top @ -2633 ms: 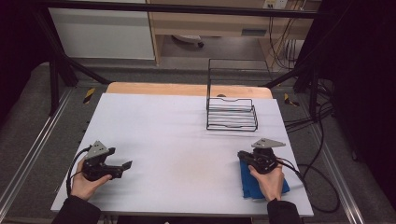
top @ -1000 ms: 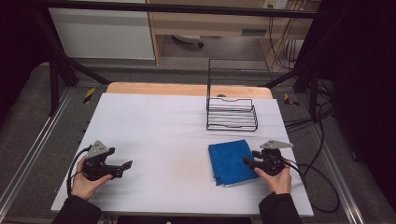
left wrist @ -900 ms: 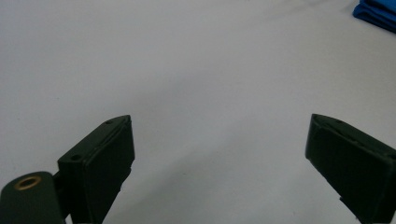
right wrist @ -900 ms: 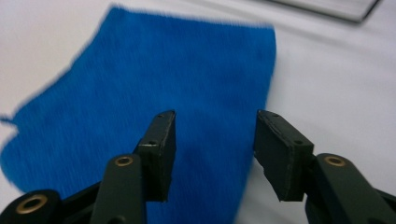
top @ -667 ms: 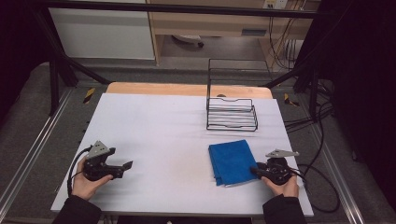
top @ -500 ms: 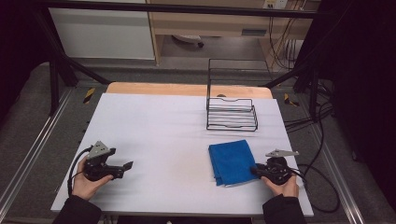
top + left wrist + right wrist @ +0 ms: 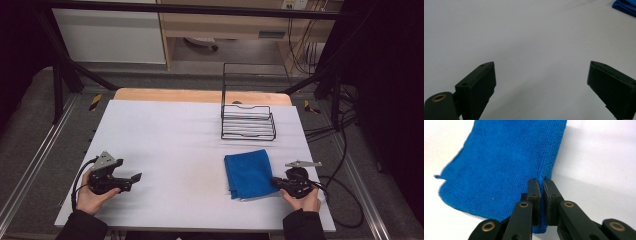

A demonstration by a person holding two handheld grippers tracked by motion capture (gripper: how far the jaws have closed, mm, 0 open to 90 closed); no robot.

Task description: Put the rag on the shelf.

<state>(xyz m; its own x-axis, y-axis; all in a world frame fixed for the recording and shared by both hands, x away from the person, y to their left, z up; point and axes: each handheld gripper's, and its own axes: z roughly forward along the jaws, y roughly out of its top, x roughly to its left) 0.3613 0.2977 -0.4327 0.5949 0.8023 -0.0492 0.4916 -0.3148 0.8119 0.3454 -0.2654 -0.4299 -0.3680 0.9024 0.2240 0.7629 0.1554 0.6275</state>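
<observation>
I clamp the right gripper (image 7: 541, 185) on the blue cloth (image 7: 506, 162) edge — for a lift or fold; the left gripper (image 7: 541, 82) rests released on the counter (image 7: 175, 135).

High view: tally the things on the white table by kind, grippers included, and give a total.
Blue cloth: 1
Black wire rack: 1
Grippers: 2, the left gripper open, the right gripper shut on the cloth's edge
Total: 4
</observation>
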